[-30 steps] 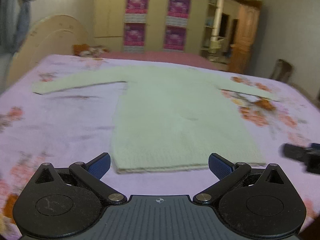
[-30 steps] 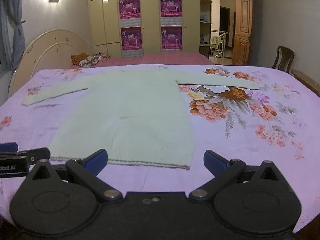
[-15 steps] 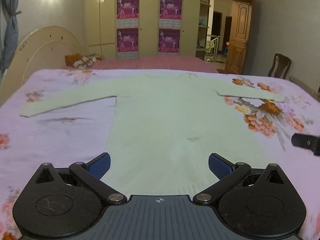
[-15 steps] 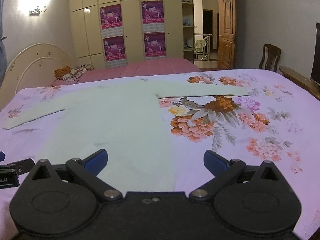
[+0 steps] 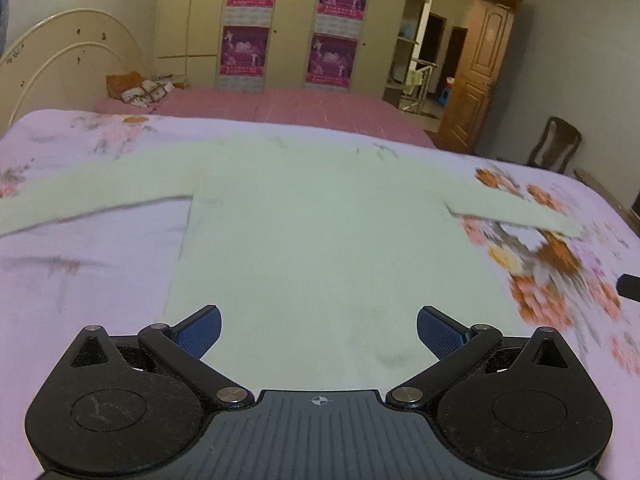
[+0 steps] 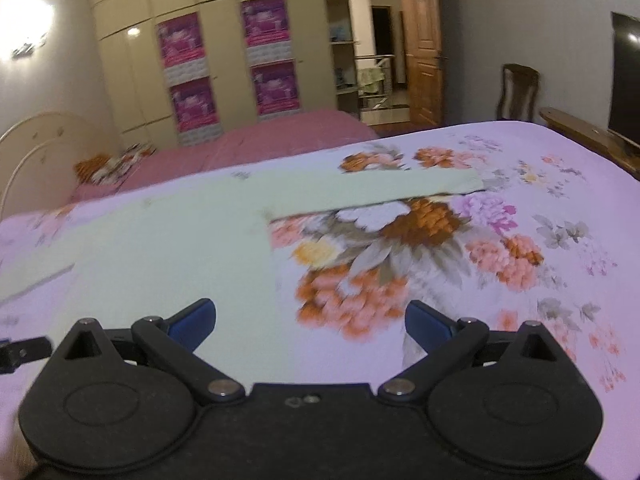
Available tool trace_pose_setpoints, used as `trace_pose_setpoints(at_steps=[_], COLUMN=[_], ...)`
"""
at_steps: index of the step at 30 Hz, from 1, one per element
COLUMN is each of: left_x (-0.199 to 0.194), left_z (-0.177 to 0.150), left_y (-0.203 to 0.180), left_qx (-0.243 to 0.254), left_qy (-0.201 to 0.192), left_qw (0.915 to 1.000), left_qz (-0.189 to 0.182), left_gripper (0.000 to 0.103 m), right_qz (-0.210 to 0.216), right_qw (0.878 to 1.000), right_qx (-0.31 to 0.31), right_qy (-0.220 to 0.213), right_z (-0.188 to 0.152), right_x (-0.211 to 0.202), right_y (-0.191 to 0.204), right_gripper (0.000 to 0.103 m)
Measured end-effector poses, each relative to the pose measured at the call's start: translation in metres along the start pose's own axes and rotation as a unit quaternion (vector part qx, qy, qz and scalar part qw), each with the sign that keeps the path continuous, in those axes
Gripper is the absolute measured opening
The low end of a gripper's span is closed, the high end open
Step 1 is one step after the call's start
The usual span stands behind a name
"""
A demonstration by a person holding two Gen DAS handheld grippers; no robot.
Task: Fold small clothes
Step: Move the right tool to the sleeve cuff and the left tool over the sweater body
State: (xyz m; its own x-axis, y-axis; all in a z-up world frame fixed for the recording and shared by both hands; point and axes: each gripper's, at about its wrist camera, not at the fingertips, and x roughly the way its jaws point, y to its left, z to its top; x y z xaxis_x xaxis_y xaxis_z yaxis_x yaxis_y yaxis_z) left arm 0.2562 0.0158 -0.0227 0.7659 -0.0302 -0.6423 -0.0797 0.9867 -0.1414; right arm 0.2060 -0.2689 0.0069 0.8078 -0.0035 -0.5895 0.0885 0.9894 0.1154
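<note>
The pale green sweater (image 5: 316, 240) lies flat on the flowered bedspread (image 5: 80, 264), front down or up I cannot tell, both sleeves spread wide so each can be folded inward. My left gripper (image 5: 319, 330) hovers over the body with its fingers spread wide and empty, centred above the cloth. My right gripper (image 6: 310, 322) hangs over the sweater's right edge, fingers likewise apart and holding nothing, looking toward the right sleeve (image 6: 372, 190), which I judge is the first piece to pick up.
</note>
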Motion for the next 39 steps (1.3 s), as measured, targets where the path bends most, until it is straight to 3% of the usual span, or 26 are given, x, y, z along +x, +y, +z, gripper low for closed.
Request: trace_pose_setpoints(at_steps=[12, 18, 19, 20, 21, 29, 39], left_x=[0.071, 0.12, 0.129, 0.136, 0.145, 0.19, 0.211], left_z=[0.054, 0.074, 0.076, 0.079, 0.082, 0.091, 0.081], left_y=[0.001, 0.024, 0.028, 0.03, 0.032, 0.033, 0.022], left_qx=[-0.006, -0.022, -0.023, -0.025, -0.027, -0.018, -0.015], left_qy=[-0.038, -0.054, -0.048, -0.043, -0.042, -0.033, -0.02], left_qw=[0.9984, 0.9941, 0.9942, 0.9941, 0.9939, 0.9953, 0.997], left_qz=[0.042, 0.092, 0.093, 0.096, 0.098, 0.09, 0.073], left_gripper=[0.103, 0.103, 0.103, 0.103, 0.103, 0.103, 0.103], right_qz=[-0.021, -0.043, -0.048, -0.054, -0.064, -0.081, -0.071], right_qw=[0.999, 0.997, 0.996, 0.996, 0.995, 0.99, 0.969], right_qx=[0.014, 0.04, 0.042, 0.044, 0.048, 0.114, 0.237], right_qy=[-0.027, -0.056, -0.059, -0.058, -0.053, -0.032, -0.029], right_z=[0.045, 0.067, 0.07, 0.073, 0.076, 0.082, 0.082], right_x=[0.081, 0.119, 0.126, 0.134, 0.145, 0.21, 0.262], right_y=[-0.03, -0.067, -0.073, -0.079, -0.087, -0.138, -0.207], right_gripper=[0.098, 0.091, 0.074, 0.05, 0.047, 0.053, 0.05])
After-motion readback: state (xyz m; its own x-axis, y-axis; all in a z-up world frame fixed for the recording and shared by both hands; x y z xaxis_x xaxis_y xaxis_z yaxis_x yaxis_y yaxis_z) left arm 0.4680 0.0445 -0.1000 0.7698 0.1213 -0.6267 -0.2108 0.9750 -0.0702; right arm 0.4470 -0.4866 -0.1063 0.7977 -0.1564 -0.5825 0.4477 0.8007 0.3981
